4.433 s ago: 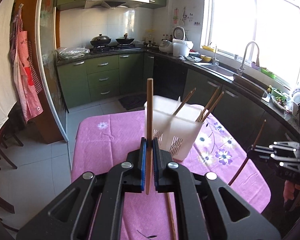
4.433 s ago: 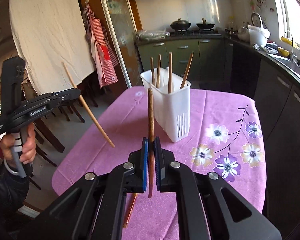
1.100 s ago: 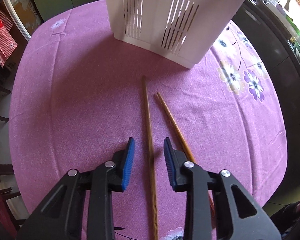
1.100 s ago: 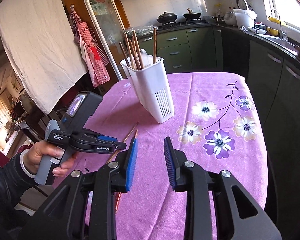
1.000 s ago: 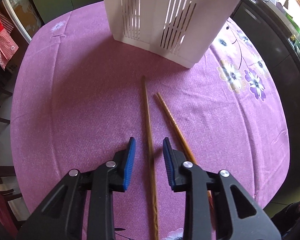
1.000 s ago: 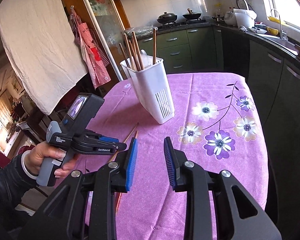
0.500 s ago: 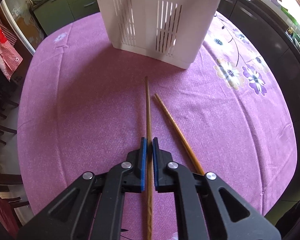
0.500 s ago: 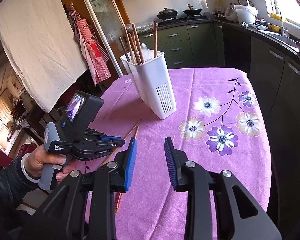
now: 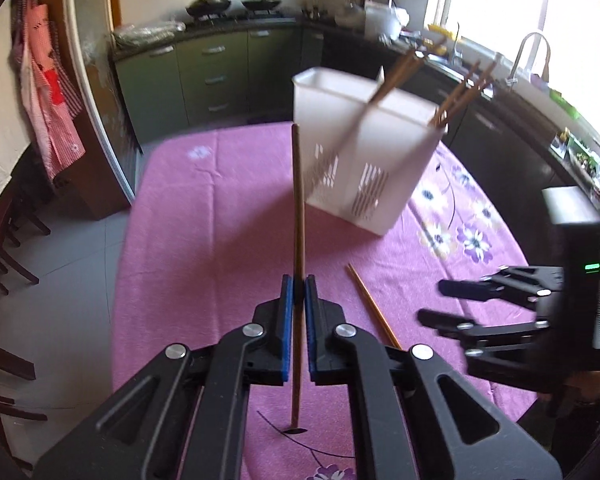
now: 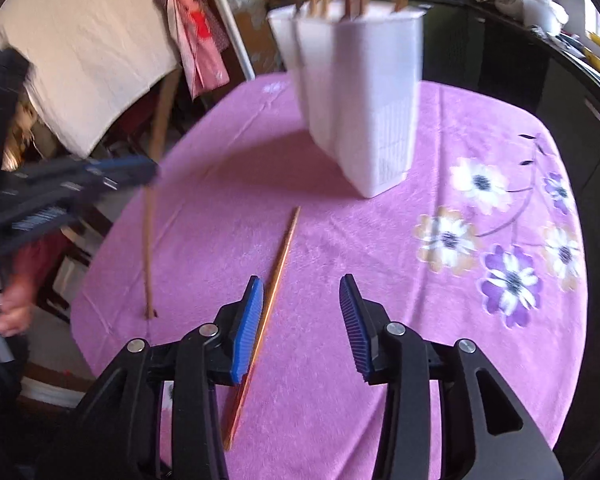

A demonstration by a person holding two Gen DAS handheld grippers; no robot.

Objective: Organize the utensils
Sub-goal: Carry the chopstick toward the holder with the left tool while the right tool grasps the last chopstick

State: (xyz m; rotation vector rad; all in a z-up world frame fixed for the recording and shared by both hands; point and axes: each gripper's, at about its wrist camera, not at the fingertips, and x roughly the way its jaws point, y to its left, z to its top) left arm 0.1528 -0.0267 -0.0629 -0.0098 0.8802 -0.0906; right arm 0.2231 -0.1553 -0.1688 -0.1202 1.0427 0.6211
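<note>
— Two chopsticks out of the white utensil holder [image 9: 364, 160]?
— Yes. Left gripper [image 9: 296, 292] is clamped on a dark chopstick [image 9: 298, 208], raised in front of the holder.
— And the other?
— An orange chopstick [image 10: 278, 264] lies on the pink tablecloth [image 10: 440, 320] before the holder; right gripper [image 10: 300, 312] is opening, nothing between its pads.

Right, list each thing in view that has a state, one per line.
left hand-held gripper: shut on the dark chopstick, lifted off the cloth
right hand-held gripper: jaws opening, empty
orange chopstick: lying on the tablecloth
white utensil holder: upright, holding chopsticks
</note>
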